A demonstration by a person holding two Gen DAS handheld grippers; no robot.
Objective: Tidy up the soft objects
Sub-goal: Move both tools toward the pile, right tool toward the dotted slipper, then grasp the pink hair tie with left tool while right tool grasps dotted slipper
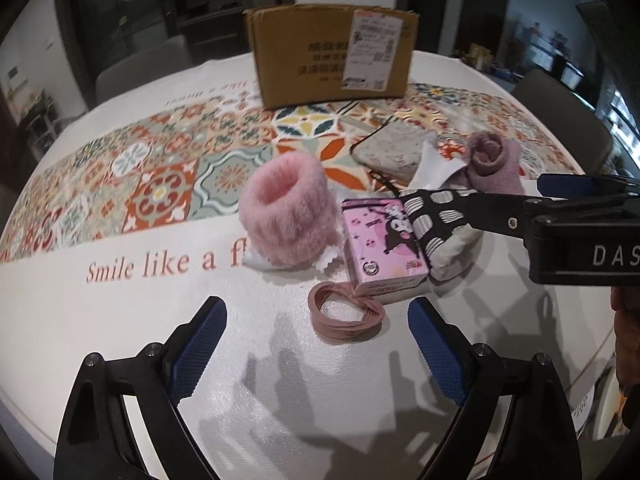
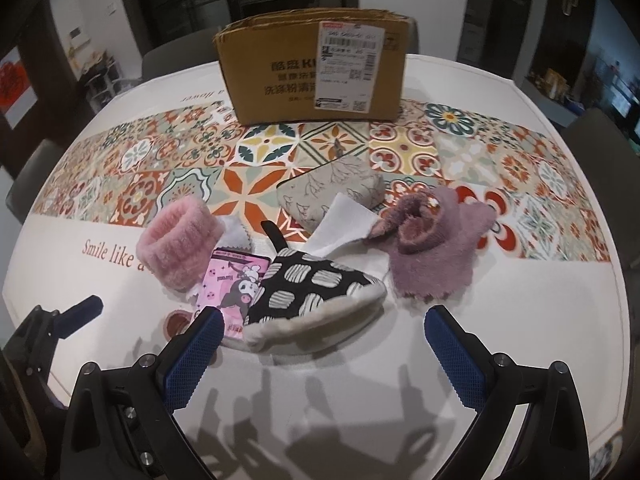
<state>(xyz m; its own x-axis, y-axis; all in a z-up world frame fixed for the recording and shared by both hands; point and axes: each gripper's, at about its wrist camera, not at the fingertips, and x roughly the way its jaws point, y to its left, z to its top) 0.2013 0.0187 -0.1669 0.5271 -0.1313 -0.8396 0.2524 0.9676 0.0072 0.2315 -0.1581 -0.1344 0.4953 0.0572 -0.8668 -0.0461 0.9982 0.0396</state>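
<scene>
With both tools spread and nothing gripped, the right tool (image 2: 324, 334) is lined up on the spotted mitt (image 2: 316, 292) at frame centre, apparently for closing and carrying to the cardboard box (image 2: 316, 68) at the top, while the left tool (image 1: 318, 330) is held over the pink hair band (image 1: 346, 314)

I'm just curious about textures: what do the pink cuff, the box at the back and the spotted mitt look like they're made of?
Pink cuff: seemingly plush or faux fur; its surface is fuzzy, matte and ribbed.
Box: brown corrugated cardboard, going by the layered top edge, with a glossy-looking paper label.
Mitt: probably printed woven cotton, black with striped ovals, with a pale, thick, padded-looking underside.
</scene>
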